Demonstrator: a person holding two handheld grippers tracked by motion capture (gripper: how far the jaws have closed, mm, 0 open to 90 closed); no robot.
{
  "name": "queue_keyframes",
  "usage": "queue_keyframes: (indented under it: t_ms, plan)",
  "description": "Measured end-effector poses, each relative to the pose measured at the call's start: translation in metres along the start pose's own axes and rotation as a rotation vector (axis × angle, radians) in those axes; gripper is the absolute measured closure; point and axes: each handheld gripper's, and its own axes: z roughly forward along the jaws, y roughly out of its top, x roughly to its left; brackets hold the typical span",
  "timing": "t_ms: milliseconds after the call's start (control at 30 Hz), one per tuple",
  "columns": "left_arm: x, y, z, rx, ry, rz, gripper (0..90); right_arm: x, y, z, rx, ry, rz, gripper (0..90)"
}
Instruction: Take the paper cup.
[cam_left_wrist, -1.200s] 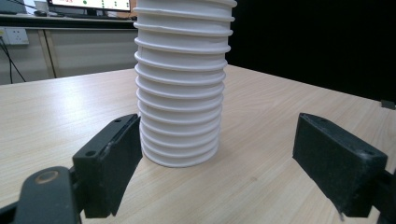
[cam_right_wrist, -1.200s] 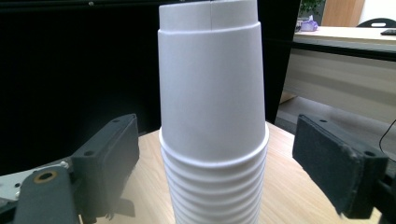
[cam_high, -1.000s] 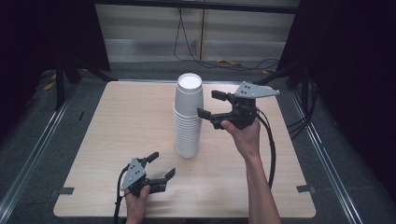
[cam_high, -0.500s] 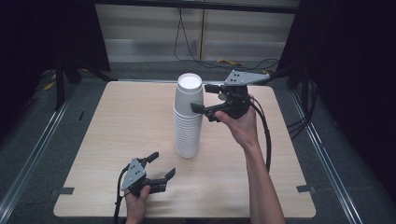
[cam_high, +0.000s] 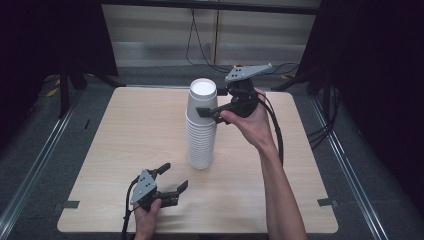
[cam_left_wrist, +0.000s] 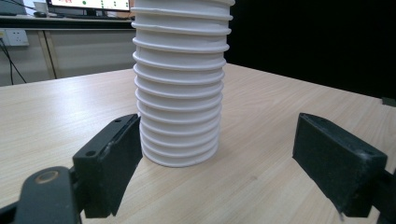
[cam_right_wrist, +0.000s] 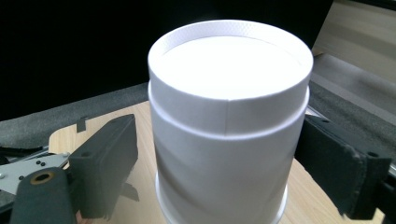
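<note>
A tall stack of white paper cups (cam_high: 201, 132), turned upside down, stands in the middle of the wooden table (cam_high: 125, 125). My right gripper (cam_high: 211, 101) is held at the stack's top, open, with one jaw on each side of the top cup (cam_right_wrist: 229, 121). Its fingers (cam_right_wrist: 107, 163) stand slightly off the cup's wall. Near the table's front edge my left gripper (cam_high: 175, 176) rests low and open, empty. In the left gripper view it points at the foot of the stack (cam_left_wrist: 180, 93), which is a short way beyond its fingers (cam_left_wrist: 109, 163).
Bare table top lies to the left and right of the stack. Grey floor with metal rails (cam_high: 30, 170) surrounds the table, and black cables (cam_high: 200, 40) run along the back wall. The right forearm (cam_high: 280, 195) crosses the table's right front part.
My right gripper has moved left and away toward the stack's top, and its jaws now straddle the top cup. The left gripper has stayed put.
</note>
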Motion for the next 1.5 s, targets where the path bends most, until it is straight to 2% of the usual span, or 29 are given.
queue_keyframes:
  t_ms: [300, 400, 533, 667, 1067, 1500]
  plan:
    - [0.0, 0.0, 0.0, 0.0, 0.004, 0.001, 15.6, -0.003, 0.008, 0.013, 0.056, -0.003, 0.007, 13.9]
    - [0.0, 0.0, 0.0, 0.001, 0.003, 0.001, 15.6, -0.002, 0.011, 0.015, 0.05, -0.011, -0.004, 17.2]
    - [0.0, 0.0, 0.0, 0.0, 0.002, 0.0, 15.7, -0.002, 0.014, 0.018, 0.087, -0.012, -0.016, 16.9]
    - [0.0, 0.0, 0.0, 0.0, 0.001, 0.0, 15.7, -0.003, 0.014, 0.018, 0.097, -0.004, -0.013, 16.9]
    - [0.0, 0.0, 0.0, 0.0, 0.001, 0.001, 15.6, -0.001, 0.018, 0.018, 0.114, -0.018, -0.042, 18.6]
    - [0.0, 0.0, 0.0, -0.001, 0.002, 0.002, 15.7, -0.001, 0.019, 0.017, 0.1, -0.015, -0.054, 19.4]
